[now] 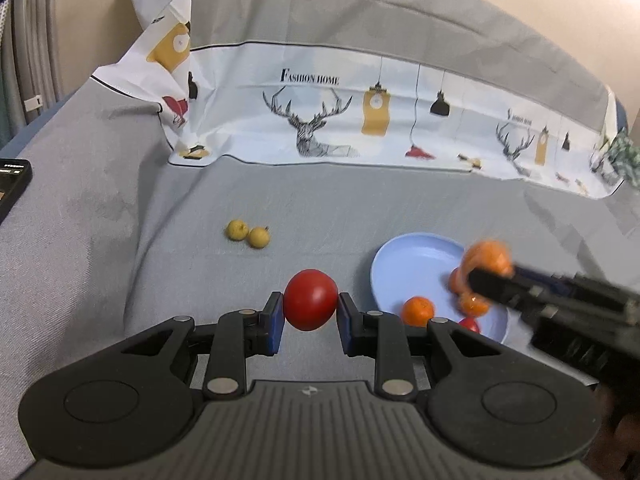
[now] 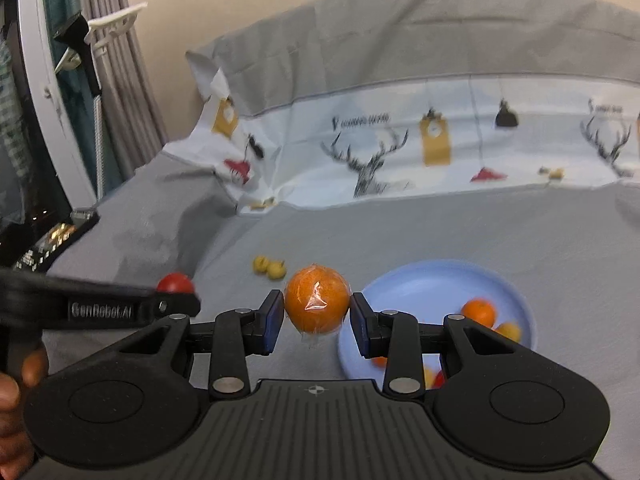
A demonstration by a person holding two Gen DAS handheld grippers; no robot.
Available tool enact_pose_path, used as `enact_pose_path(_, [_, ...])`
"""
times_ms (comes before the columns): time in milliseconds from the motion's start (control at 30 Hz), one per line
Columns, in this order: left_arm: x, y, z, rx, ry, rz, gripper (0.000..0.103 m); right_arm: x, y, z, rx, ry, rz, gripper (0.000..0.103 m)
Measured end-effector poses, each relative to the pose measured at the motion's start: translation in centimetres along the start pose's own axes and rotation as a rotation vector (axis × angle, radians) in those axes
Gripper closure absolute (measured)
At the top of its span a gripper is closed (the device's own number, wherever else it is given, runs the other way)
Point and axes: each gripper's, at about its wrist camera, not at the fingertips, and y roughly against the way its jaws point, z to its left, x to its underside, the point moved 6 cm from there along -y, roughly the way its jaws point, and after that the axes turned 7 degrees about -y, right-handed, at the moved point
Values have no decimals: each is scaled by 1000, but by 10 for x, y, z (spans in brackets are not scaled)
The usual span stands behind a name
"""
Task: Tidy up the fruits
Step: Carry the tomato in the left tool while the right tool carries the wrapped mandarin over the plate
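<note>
My left gripper is shut on a red tomato, held above the grey cloth, left of the blue plate. My right gripper is shut on an orange wrapped in plastic film, held at the left rim of the blue plate. From the left wrist view that orange hangs blurred over the plate. The plate holds several oranges and a small red fruit. Two small yellow fruits lie on the cloth further back, also in the right wrist view.
A grey cloth covers the surface. A white printed sheet with deer lies across the back. A black device sits at the left edge. Curtains and a white frame stand to the left.
</note>
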Motion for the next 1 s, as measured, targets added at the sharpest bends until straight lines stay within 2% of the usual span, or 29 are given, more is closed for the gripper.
enact_pose_path(200, [-8,-2,-12,15,-23,-20,72,-45,12,-23,25,29,-92,65])
enact_pose_path(300, [-12,-9,-21,18,-57,-32,72,-48,3,-41,68,60,-98,65])
enact_pose_path(400, [-14,-22,-28,34,-72,-40,72,-47,-7,-64,106,-10,-66,65])
enact_pose_path(467, [-13,-34,-32,72,-49,-39,72,-53,-2,-69,96,-23,-115,65])
enact_pose_path(567, [-11,-51,-35,101,-20,0,72,-55,-6,-75,109,-44,-103,65])
enact_pose_path(700, [-16,-63,-38,112,-1,13,72,-60,-13,-76,121,-11,-107,65])
enact_pose_path(833, [-25,-77,-42,101,-35,14,72,-63,-21,-88,182,-18,-83,65])
enact_pose_path(1000, [-43,-98,-47,130,-27,7,72,-63,-31,-115,270,-91,-21,65])
